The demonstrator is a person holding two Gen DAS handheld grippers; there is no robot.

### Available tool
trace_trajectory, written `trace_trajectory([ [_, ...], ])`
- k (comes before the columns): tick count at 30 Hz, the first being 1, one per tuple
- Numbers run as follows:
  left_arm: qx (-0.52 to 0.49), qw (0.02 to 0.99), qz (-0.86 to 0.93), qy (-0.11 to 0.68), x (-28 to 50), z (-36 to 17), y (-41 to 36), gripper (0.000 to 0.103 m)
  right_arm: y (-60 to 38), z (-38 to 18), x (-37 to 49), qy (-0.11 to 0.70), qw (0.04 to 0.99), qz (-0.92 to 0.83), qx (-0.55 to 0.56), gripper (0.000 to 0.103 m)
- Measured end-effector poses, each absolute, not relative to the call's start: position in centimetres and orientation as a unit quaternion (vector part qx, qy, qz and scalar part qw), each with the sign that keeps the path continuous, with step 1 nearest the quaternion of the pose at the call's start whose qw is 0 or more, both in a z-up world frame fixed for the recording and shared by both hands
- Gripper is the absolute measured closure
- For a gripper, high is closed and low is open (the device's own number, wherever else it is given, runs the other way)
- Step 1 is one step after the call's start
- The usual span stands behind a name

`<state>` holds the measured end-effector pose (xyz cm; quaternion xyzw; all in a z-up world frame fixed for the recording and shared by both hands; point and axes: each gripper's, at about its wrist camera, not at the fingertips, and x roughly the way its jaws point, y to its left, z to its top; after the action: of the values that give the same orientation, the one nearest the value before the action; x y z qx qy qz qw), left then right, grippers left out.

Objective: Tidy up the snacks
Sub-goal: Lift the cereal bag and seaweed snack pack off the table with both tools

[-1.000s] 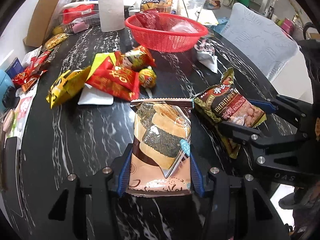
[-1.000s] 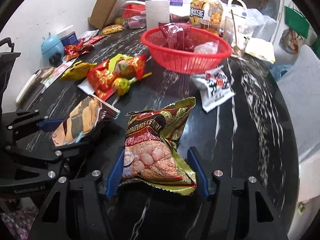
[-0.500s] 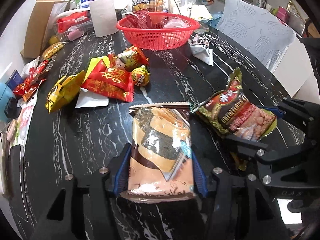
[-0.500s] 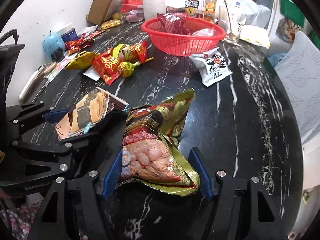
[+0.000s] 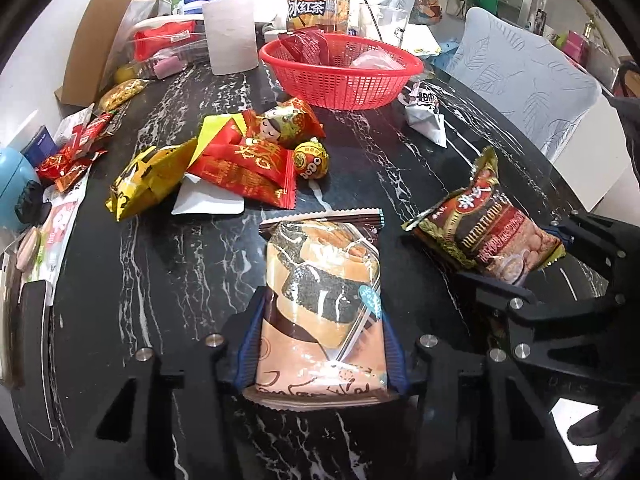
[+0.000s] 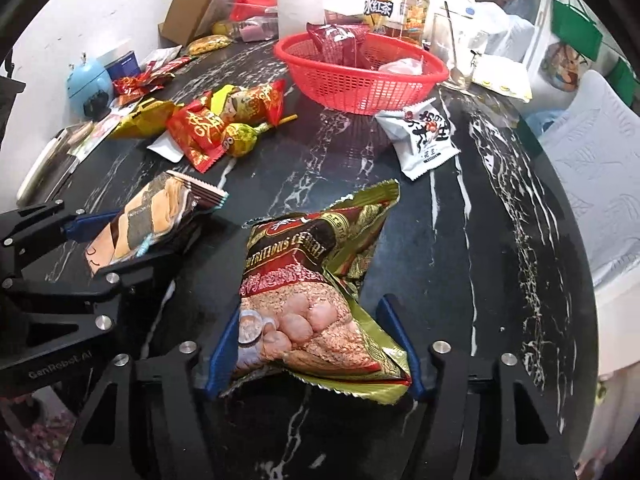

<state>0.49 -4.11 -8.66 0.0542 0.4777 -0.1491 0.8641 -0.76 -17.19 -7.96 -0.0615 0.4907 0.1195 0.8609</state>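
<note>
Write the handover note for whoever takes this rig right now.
Left gripper: shut on the seaweed-roll snack packet.
Right gripper: shut on the gold cereal bag.
Red basket at the far side of the black marble table holds a dark red packet and a clear packet.
Left: both held packs, the white packet and the red-and-yellow pile.

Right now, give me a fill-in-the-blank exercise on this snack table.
1. The left gripper is shut on the ____ cracker packet.
2. The right gripper is shut on the ____ cereal bag.
3. The basket is ____ in colour.

Missing words: seaweed; gold; red
</note>
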Motion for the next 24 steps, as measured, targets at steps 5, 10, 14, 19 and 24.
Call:
trace_trajectory([
  [5,0.037,0.86,-0.157,0.484,0.5,-8.5,-3.8,0.053,-17.2,-7.6,-1.1,0.489,0.862,0.126,-0.038,0.048],
  [10,0.033,0.861,-0.161,0.481,-0.1,-8.2,-4.1,0.053,-17.7,-7.5,-1.8,0.496,0.858,0.134,-0.006,0.051],
  [14,0.038,0.864,-0.168,0.473,-0.6,-7.6,-4.4,0.053,-17.9,-7.5,-2.3,0.498,0.856,0.138,0.003,0.052],
  [19,0.033,0.867,-0.171,0.467,-1.2,-7.0,-4.6,0.053,-18.4,-6.9,-3.2,0.491,0.86,0.14,0.02,0.052],
  [24,0.034,0.871,-0.179,0.457,-1.5,-6.1,-5.1,0.053,-18.8,-6.2,-3.9,0.481,0.865,0.142,0.03,0.052],
])
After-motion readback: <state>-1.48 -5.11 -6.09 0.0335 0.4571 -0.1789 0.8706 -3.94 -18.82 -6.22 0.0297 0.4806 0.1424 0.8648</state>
